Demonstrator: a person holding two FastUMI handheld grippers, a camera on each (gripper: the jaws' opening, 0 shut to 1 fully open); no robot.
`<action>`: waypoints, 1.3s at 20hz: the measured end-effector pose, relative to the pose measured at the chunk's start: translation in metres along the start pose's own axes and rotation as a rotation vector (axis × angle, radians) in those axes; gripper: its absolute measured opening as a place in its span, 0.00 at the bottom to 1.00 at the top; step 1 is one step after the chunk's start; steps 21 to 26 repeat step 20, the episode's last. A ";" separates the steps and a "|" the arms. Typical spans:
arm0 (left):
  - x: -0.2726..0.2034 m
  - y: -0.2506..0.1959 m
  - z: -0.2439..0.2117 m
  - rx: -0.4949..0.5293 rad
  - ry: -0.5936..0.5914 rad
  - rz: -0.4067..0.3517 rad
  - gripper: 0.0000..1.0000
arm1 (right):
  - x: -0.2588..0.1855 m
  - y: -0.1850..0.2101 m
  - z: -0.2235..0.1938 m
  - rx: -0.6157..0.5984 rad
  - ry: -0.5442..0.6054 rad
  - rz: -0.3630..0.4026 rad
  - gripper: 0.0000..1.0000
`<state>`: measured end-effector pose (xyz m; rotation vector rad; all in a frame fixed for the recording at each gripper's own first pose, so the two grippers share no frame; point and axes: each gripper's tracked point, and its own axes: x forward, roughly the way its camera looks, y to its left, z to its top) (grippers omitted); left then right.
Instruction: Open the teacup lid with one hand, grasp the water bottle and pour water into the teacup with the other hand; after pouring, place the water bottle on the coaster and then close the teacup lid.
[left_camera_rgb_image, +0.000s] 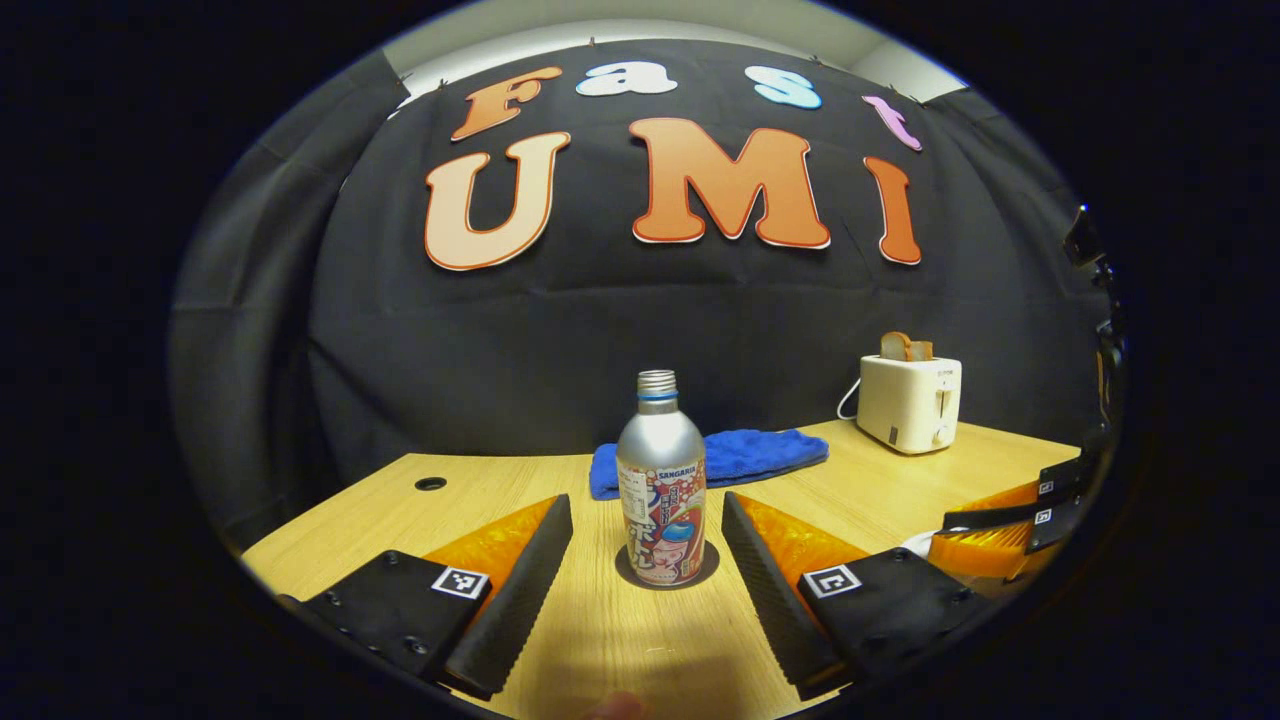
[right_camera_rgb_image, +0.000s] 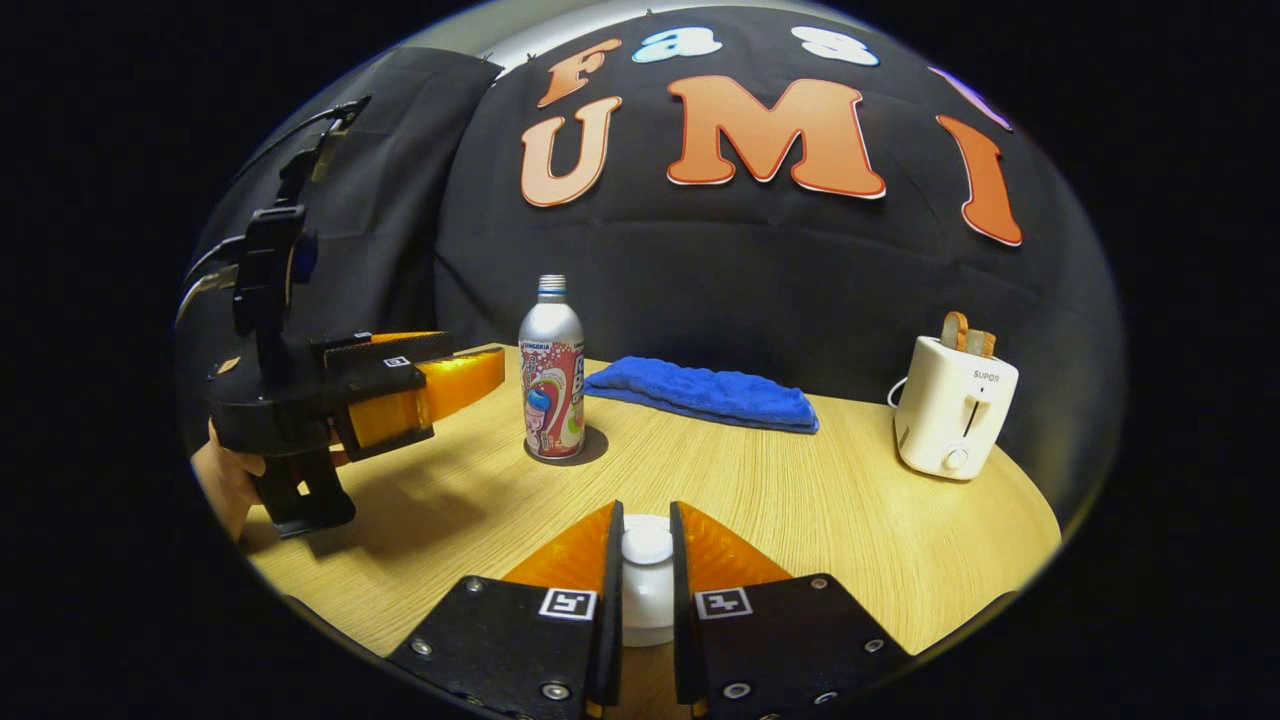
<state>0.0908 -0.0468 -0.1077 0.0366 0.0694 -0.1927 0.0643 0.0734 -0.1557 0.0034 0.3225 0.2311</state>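
Nearest, the right gripper (right_camera_rgb_image: 646, 560) is clamped narrowly on the white knob of the teacup lid (right_camera_rgb_image: 647, 545), low on the worktop (right_camera_rgb_image: 800, 500). Farther out, the left gripper (left_camera_rgb_image: 645, 560) is spread wide and empty, and the water bottle (left_camera_rgb_image: 660, 480) is framed upright, dead ahead between its fingers, on the dark coaster (left_camera_rgb_image: 712, 574).

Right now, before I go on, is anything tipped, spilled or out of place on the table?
Nothing stands out. The bottle stands upright on its coaster between the open left gripper fingers, cap off, no spill on the table. The right gripper is closed on the white lid. Cloth and toaster sit at the back.
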 end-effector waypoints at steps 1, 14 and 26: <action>-0.003 -0.002 -0.001 -0.009 0.009 0.001 0.98 | 0.000 0.000 0.000 -0.007 -0.002 -0.001 0.22; -0.049 0.002 0.035 -0.076 -0.028 0.078 0.98 | -0.035 -0.026 0.071 0.025 -0.214 -0.108 0.82; -0.080 0.013 0.070 -0.033 -0.115 0.116 0.98 | -0.081 -0.040 0.111 0.031 -0.329 -0.154 0.92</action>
